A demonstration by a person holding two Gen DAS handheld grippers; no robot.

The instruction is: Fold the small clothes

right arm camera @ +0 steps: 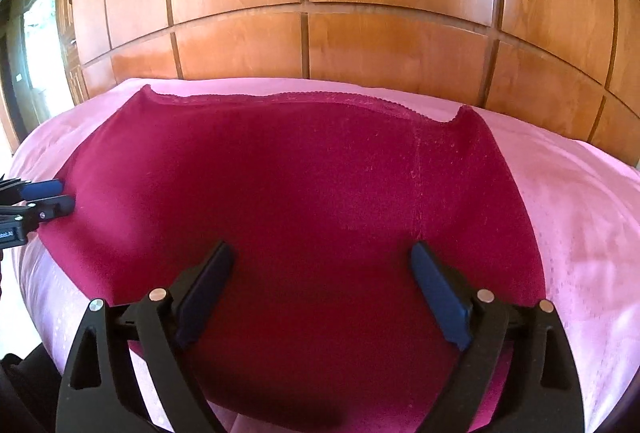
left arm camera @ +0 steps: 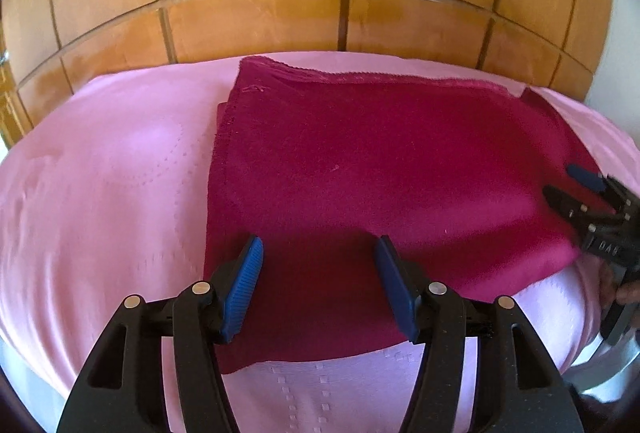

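Observation:
A dark magenta garment (left arm camera: 360,161) lies folded flat on a pink bedspread (left arm camera: 100,173), its scalloped hem along the far side. In the left wrist view my left gripper (left arm camera: 320,245) is open over the garment's near left part, with nothing pinched between its blue pads. My right gripper (left arm camera: 560,180) shows at the right edge, over the garment's right end. In the right wrist view the garment (right arm camera: 300,173) fills the middle, and the right gripper (right arm camera: 322,249) stands wide open above its near edge. There the left gripper (right arm camera: 66,194) reaches in at the garment's left edge.
Glossy wooden wardrobe panels (left arm camera: 256,17) rise directly behind the bed. The pink bedspread (right arm camera: 580,225) extends on both sides of the garment. A bright window or doorway (right arm camera: 36,45) is at the far left. Part of a hand (left arm camera: 624,293) holds the right gripper.

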